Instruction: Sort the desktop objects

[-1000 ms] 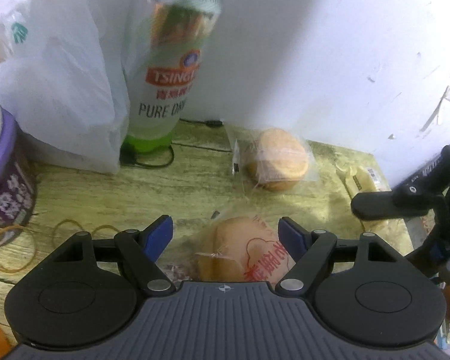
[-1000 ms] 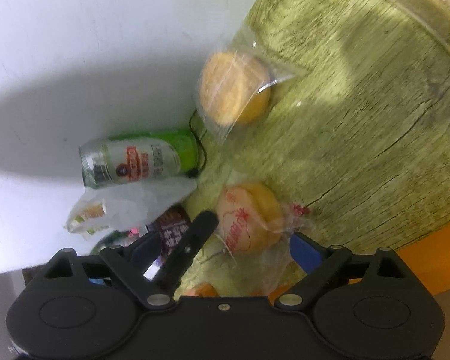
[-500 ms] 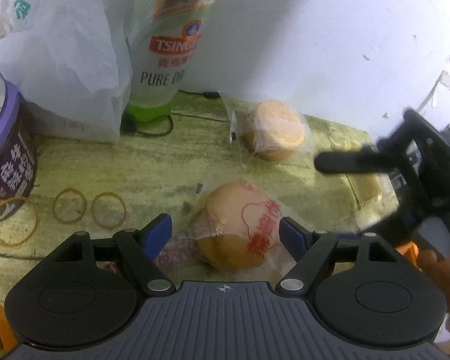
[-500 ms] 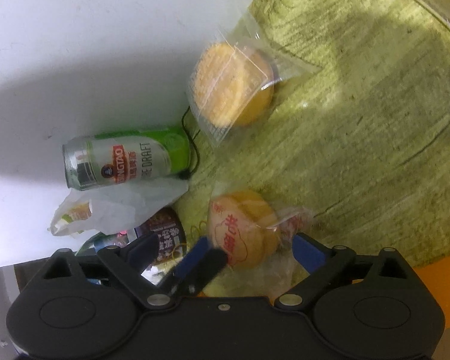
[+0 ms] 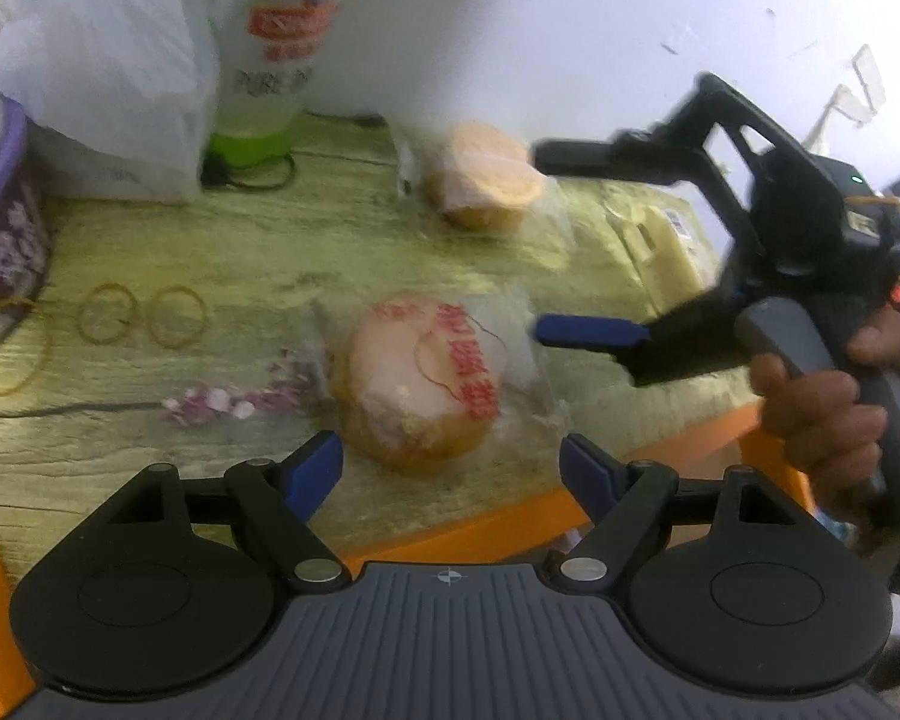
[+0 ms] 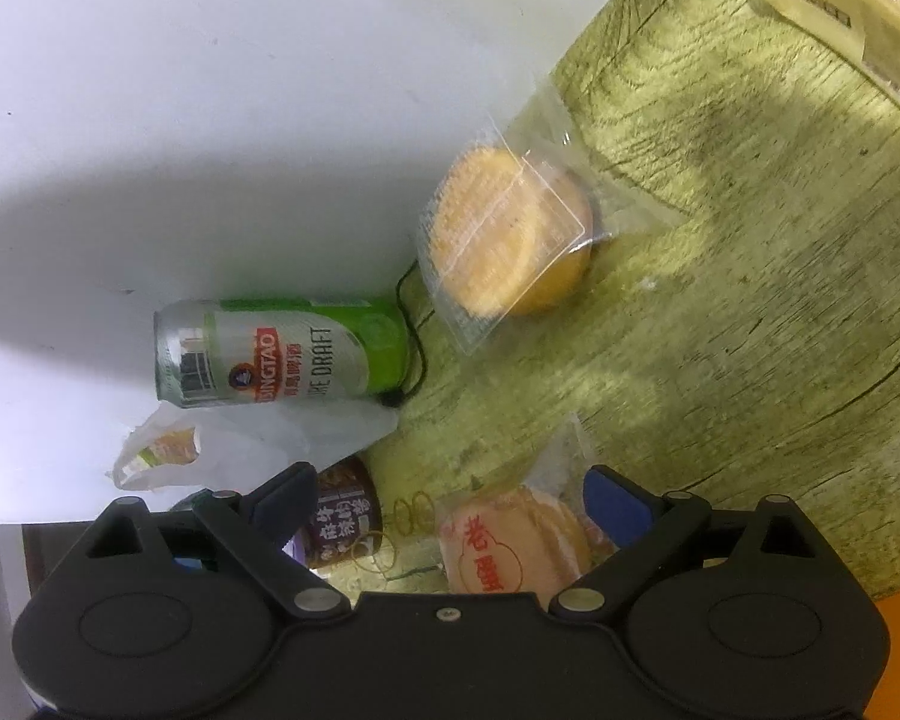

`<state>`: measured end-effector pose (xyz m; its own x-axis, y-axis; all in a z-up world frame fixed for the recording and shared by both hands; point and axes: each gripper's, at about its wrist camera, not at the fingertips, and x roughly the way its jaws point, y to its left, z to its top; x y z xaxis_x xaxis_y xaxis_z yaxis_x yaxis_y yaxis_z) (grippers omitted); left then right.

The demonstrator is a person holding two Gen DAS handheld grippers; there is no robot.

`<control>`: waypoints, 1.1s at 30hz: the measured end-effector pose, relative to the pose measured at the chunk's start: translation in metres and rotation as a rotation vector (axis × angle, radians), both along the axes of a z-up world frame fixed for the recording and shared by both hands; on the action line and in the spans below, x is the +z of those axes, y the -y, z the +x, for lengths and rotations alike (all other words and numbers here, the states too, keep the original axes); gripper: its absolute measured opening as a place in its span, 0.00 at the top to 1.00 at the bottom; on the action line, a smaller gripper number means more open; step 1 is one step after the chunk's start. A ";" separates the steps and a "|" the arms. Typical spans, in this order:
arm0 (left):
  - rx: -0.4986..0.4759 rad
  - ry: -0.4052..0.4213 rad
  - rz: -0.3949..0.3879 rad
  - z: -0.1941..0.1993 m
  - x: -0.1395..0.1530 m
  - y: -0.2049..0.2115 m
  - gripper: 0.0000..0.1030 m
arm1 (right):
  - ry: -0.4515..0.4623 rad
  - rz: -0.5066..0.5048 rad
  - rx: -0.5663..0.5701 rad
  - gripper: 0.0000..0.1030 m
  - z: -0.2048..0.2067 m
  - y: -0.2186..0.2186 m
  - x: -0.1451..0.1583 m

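- Desktop objects lie unsorted on a worn yellow-green wooden tabletop (image 5: 258, 240); judging by the scatter, sorting has barely begun
- From the left: a purple-rimmed tub (image 5: 0, 228), a white plastic bag (image 5: 102, 72), loose rubber bands (image 5: 144, 315) and a green beer can (image 5: 270, 60) standing against the wall
- Near the middle, a wrapped bun with red print (image 5: 426, 384) lies near the table's orange front edge, with the left gripper (image 5: 450, 468) spread and empty just short of it
- Further back, a second wrapped cake (image 5: 486, 180) lies near the wall
- At the right, the right gripper (image 5: 570, 240), held by a hand (image 5: 822, 414), is spread wide and pinches nothing
- A plain white wall (image 5: 570, 30), scuffed, backs the table
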<state>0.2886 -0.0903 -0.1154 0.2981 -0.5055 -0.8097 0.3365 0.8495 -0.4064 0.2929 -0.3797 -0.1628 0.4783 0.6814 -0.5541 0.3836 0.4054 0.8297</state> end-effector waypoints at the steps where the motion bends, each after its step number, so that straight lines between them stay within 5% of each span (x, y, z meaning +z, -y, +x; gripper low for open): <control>1: 0.014 0.010 0.009 0.001 0.001 -0.001 0.22 | 0.002 -0.012 0.000 0.07 -0.001 0.002 0.002; 13: 0.029 0.043 0.118 0.011 -0.008 0.011 0.29 | 0.051 -0.402 0.242 0.18 0.008 -0.022 0.031; 20: 0.021 0.043 0.107 0.010 -0.012 0.013 0.30 | 0.028 -0.496 0.390 0.29 0.010 -0.049 0.021; 33: 0.053 0.039 0.062 0.014 -0.010 0.007 0.40 | 0.076 -0.471 0.362 0.32 0.001 -0.033 0.038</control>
<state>0.3023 -0.0975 -0.1250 0.3550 -0.4375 -0.8262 0.3046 0.8896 -0.3402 0.2943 -0.3471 -0.1247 0.3118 0.4978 -0.8093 0.0994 0.8300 0.5488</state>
